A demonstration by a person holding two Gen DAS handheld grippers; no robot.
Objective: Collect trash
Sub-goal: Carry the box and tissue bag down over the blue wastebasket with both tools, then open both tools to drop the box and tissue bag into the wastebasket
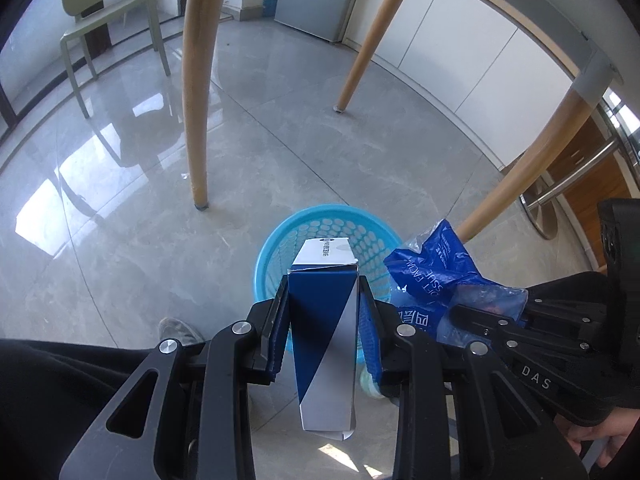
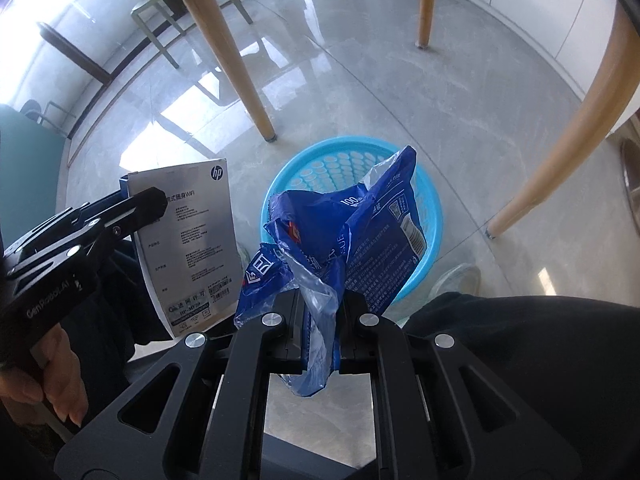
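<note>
Left gripper (image 1: 323, 300): you've got it clamped on the tall blue-and-white cardboard box (image 1: 326, 344), standing upright between the fingers.

Right gripper (image 2: 320, 328): pinched tight on a crumpled blue plastic tissue wrapper (image 2: 360, 232), which sticks up past your fingertips.

Each other: the two grippers sit side by side, box just left of the wrapper.

Bin: the round light-blue plastic mesh basket (image 1: 280, 232) is on the floor right beyond both fingertips, below what you're holding.

Further out: light wooden table legs (image 1: 196, 92) on the glossy grey tile floor (image 1: 120, 208), then a pale green chair (image 1: 108, 12).

Left gripper (image 1: 323, 312) and right gripper (image 2: 320, 320) side by side, jaws clamped
</note>
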